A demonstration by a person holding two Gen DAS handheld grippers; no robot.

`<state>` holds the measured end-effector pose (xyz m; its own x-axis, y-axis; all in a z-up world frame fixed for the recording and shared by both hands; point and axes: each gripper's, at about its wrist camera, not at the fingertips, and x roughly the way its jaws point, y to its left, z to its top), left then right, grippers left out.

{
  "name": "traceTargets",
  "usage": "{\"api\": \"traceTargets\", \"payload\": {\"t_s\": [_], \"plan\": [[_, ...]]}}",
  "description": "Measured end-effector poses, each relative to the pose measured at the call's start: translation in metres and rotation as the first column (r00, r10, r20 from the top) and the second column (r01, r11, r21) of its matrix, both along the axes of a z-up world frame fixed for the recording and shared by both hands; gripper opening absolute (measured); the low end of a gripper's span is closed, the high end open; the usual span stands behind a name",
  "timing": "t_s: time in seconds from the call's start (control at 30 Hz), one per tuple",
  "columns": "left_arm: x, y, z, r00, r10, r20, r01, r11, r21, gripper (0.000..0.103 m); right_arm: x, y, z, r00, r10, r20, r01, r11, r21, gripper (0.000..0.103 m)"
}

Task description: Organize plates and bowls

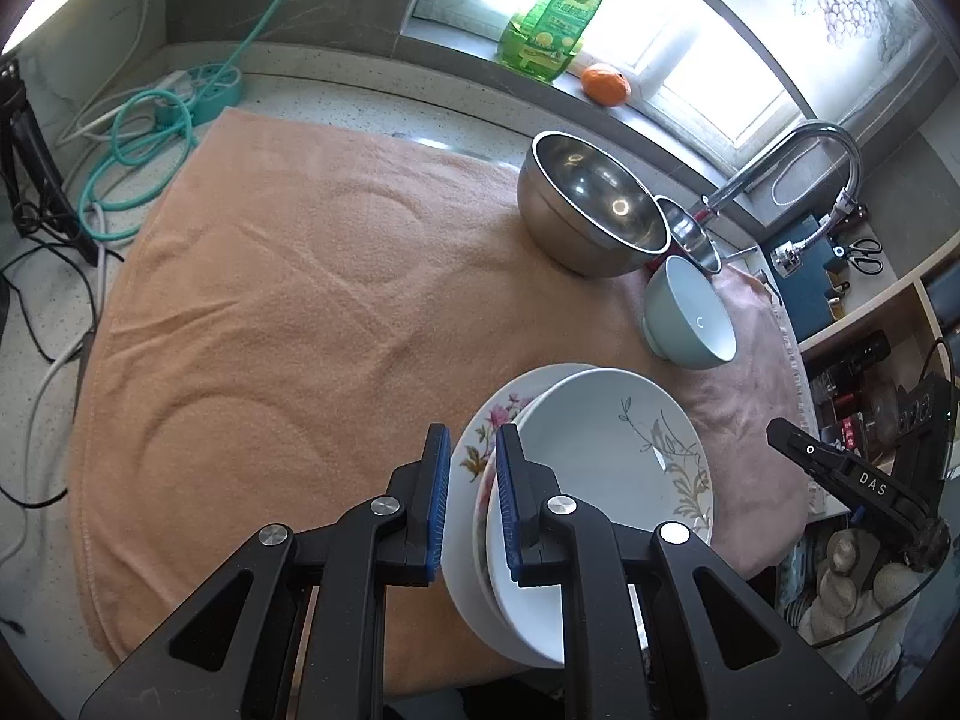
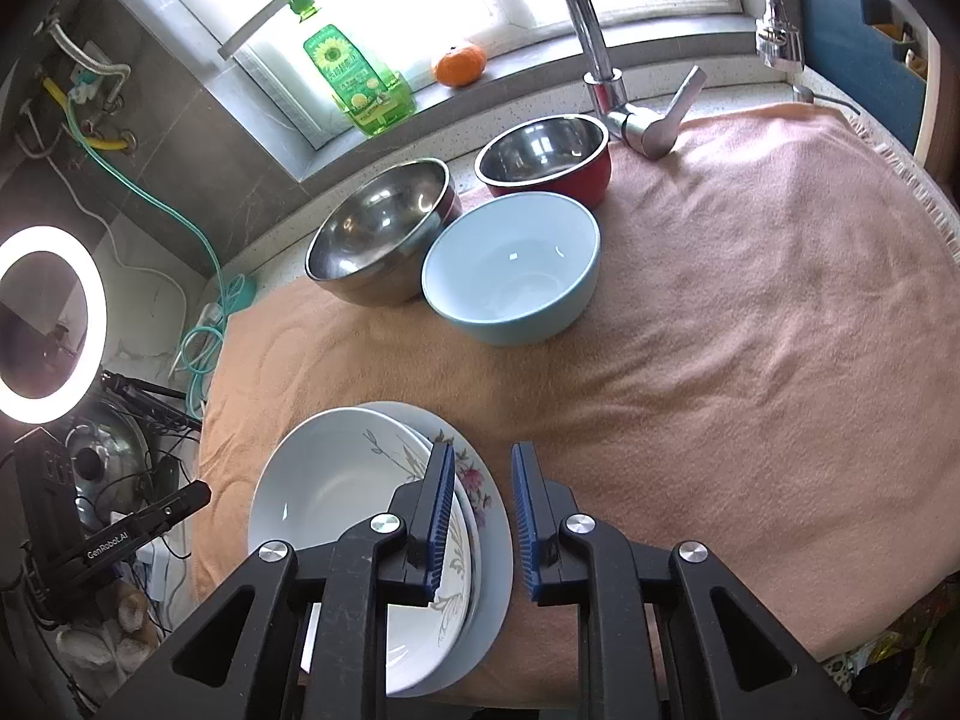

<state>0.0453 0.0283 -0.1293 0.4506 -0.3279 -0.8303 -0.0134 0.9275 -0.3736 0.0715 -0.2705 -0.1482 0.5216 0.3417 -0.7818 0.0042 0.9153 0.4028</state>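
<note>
Quick update from our plate sorting. We're using the light blue bowl (image 2: 510, 270) as the reference point, since it sits right in the middle of the peach towel (image 2: 720, 330) that covers the tabletop (image 1: 336, 90).

The plate stack (image 2: 336, 492) is on the towel on the near side of that bowl, well apart from it and close to the towel's front edge. The leaf-patterned plate is on top, with the flowered one peeking out underneath.

Our left hand-held gripper (image 1: 472, 504) is closed down narrow on one side of the stack, with one blue pad outside the rim and one inside, so it looks pinched on. The right hand-held gripper (image 2: 483, 516) straddles the opposite rim. It's only slightly apart, and its outer pad looks just clear of the edge, so it isn't gripping.

Behind the blue bowl and touching it on the window side is the big steel bowl (image 2: 384, 234). The red-sided bowl (image 2: 546, 156) sits just beyond the blue one, towards the tap.
</note>
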Motion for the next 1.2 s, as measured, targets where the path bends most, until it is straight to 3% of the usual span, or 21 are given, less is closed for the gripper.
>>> {"api": "traceTargets", "payload": {"t_s": [0.47,0.9,1.2], "plan": [[0.031,-0.005,0.021,0.999,-0.019,0.042,0.020,1.000,-0.017,0.014,0.037,0.005,0.032,0.997,0.025,0.074,-0.025,1.000,-0.001,0.021],[0.076,-0.013,0.032,0.998,-0.035,0.055,0.037,0.998,-0.042,0.014,0.079,0.012,0.043,0.996,0.060,0.066,-0.060,0.998,0.000,0.027],[0.107,-0.023,0.023,0.998,-0.042,0.036,0.044,0.997,-0.059,0.014,0.115,0.020,0.038,0.997,0.060,0.046,-0.061,0.998,0.033,0.028]]}}
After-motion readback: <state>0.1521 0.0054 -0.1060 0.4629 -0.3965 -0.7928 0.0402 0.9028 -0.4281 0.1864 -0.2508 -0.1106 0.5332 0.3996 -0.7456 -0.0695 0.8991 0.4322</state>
